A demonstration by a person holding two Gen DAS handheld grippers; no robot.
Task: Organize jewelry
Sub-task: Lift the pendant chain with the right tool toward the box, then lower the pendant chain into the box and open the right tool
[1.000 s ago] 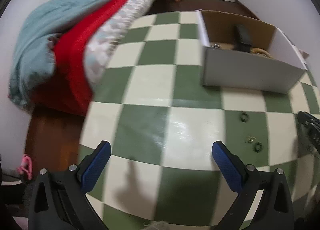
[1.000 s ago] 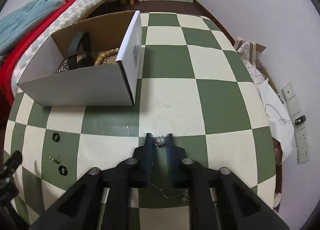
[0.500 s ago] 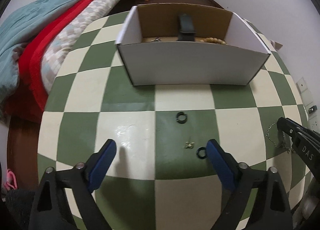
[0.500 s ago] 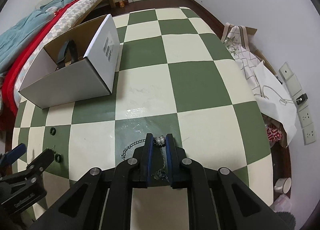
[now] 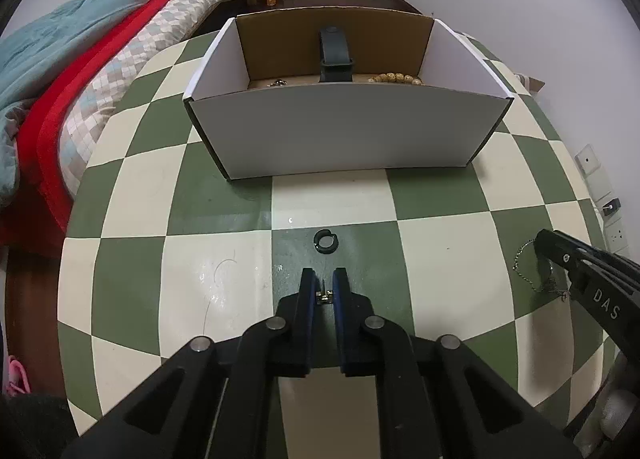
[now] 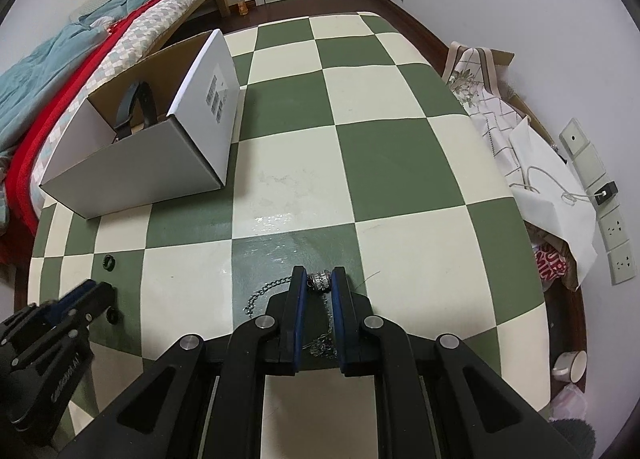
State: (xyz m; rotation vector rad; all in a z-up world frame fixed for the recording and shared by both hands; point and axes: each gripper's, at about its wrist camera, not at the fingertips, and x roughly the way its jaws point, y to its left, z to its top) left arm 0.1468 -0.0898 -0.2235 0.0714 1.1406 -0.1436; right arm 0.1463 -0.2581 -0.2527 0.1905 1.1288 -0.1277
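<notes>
Left gripper (image 5: 324, 286) nearly closed around small gold earring (image 5: 325, 296) on the checkered table (image 5: 216, 271), black ring (image 5: 326, 240) just beyond toward the box (image 5: 344, 127), right gripper (image 6: 319, 284) clamped on silver chain (image 6: 319, 281), farther from the box, beaded bracelet (image 5: 396, 78) inside the box

I see bare worktop (image 5: 336, 199) between my left gripper (image 5: 323, 291) and the box (image 5: 344, 131); only a black ring (image 5: 326, 240) lies there. Box's top is open.
</notes>
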